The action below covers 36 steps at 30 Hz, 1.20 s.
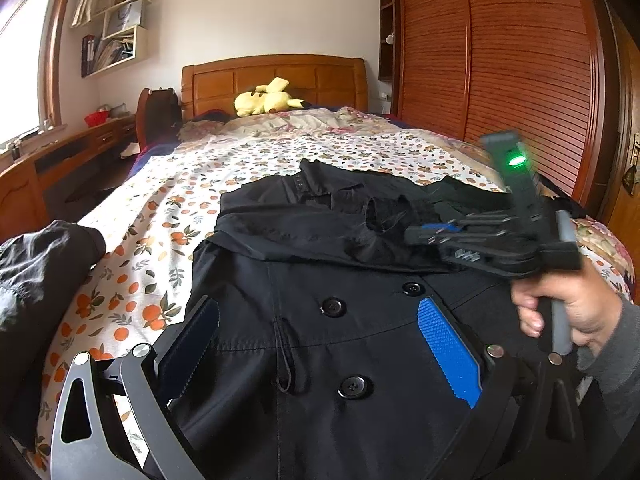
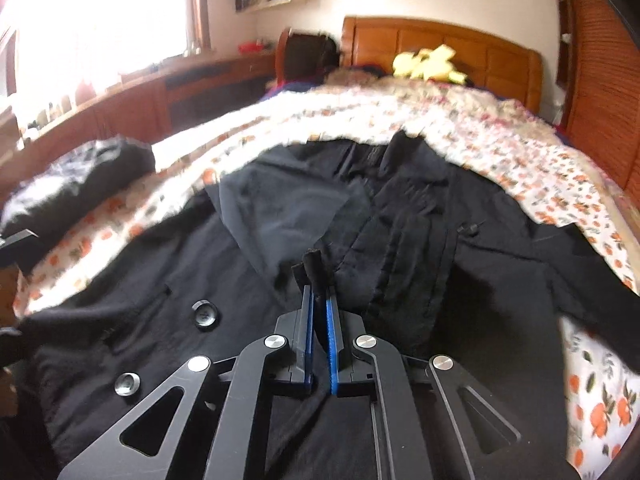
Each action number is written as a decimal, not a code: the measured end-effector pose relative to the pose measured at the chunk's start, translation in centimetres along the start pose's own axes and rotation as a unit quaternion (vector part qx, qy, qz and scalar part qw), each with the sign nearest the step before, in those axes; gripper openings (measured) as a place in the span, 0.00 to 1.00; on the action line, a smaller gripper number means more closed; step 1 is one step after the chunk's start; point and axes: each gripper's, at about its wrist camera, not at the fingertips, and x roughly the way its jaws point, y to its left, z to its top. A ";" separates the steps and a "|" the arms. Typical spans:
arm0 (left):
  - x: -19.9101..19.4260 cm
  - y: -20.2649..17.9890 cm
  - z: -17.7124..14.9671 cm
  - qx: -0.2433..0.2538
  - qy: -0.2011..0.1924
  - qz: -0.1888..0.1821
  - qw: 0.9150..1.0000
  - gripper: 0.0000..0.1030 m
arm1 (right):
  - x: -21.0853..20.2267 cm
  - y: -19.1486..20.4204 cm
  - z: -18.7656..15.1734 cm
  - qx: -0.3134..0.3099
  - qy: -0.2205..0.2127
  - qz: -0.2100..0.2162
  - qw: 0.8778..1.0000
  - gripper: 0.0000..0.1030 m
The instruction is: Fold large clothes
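As it lay spread front-up on the floral bedspread [image 1: 168, 184], the black coat [image 1: 320, 340] looked soft and limp, best taken along hems. The right gripper [image 2: 320, 316] was clamped on a fabric edge; the left gripper [image 1: 320, 344] stood wide open, empty.

A bed with an orange-fruit print sheet [image 1: 168, 216] and a carved wooden headboard [image 1: 274, 80] stands against the white wall [image 1: 260, 8], a louvred wooden wardrobe [image 1: 500, 64] on one side and a bright window [image 2: 92, 16] above a long wooden desk [image 1: 60, 152] and wall shelves [image 1: 116, 36] on the other.
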 end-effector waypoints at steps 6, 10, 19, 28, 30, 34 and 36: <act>-0.1 -0.7 0.3 0.004 -0.006 -0.007 1.000 0.98 | -5.6 -1.7 -0.5 0.030 -0.049 0.001 0.998 0.04; 0.1 -0.9 0.5 0.004 -0.005 -0.010 1.000 0.98 | -7.6 -2.2 -1.1 0.037 -0.066 -0.003 0.997 0.04; 0.7 -2.0 0.5 0.010 -0.004 -0.017 1.000 0.98 | -9.9 -3.4 -3.7 0.046 -0.062 -0.014 0.997 0.04; 1.7 -3.7 0.6 0.022 0.002 -0.026 0.999 0.98 | -10.9 -4.4 -7.5 0.063 -0.029 -0.029 0.997 0.05; 2.0 -4.1 0.6 0.025 0.004 -0.028 0.999 0.98 | -11.2 -4.7 -7.9 0.062 -0.027 -0.032 0.997 0.06; 2.7 -4.8 0.5 0.029 0.006 -0.031 0.999 0.98 | -12.6 -5.3 -8.2 0.064 -0.036 -0.034 0.997 0.11; 3.0 -5.2 0.6 0.031 0.006 -0.033 0.999 0.98 | -13.3 -5.5 -8.2 0.062 -0.044 -0.038 0.996 0.12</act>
